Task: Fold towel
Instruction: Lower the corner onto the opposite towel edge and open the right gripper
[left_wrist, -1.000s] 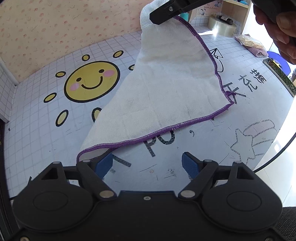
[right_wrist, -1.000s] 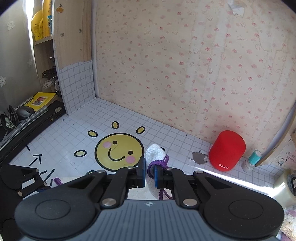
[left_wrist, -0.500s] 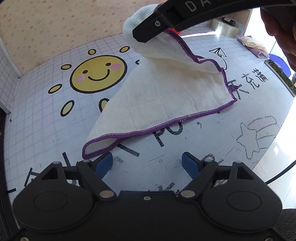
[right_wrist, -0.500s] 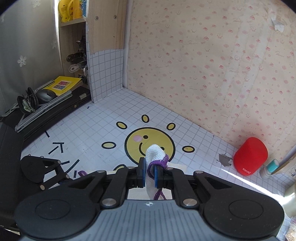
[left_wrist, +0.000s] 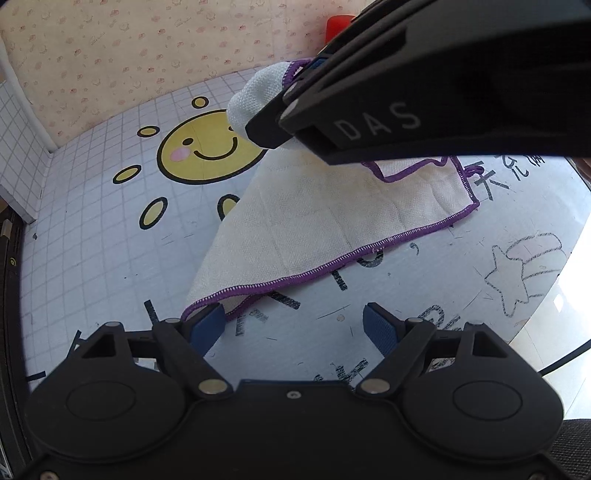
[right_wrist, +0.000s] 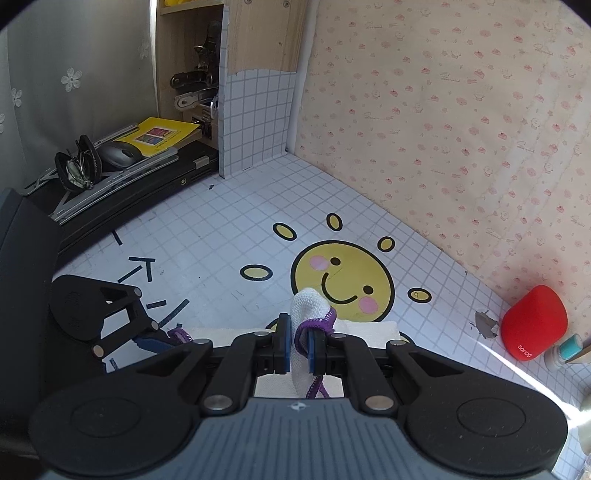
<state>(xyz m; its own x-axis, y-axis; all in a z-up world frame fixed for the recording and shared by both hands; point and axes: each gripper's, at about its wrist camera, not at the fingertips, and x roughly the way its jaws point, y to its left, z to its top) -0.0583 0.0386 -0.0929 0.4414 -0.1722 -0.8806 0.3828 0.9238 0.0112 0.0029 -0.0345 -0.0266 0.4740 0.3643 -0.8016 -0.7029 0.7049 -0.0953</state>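
L to R: black left gripper (left_wrist: 291, 325) w/ blue pads, jaws spread wide, nothing held; one pad sits just at the near corner of the cream woven towel w/ purple stitched hem (left_wrist: 332, 221), prob. to pin or catch that corner. Towel lies on white grid-print tabletop (left_wrist: 92, 229), partly over yellow smiley-sun sticker (left_wrist: 207, 147). Black right gripper (right_wrist: 297, 349) is clamped on a bunched towel corner, lifted off the table, so that corner can be carried over the flat part for a fold.
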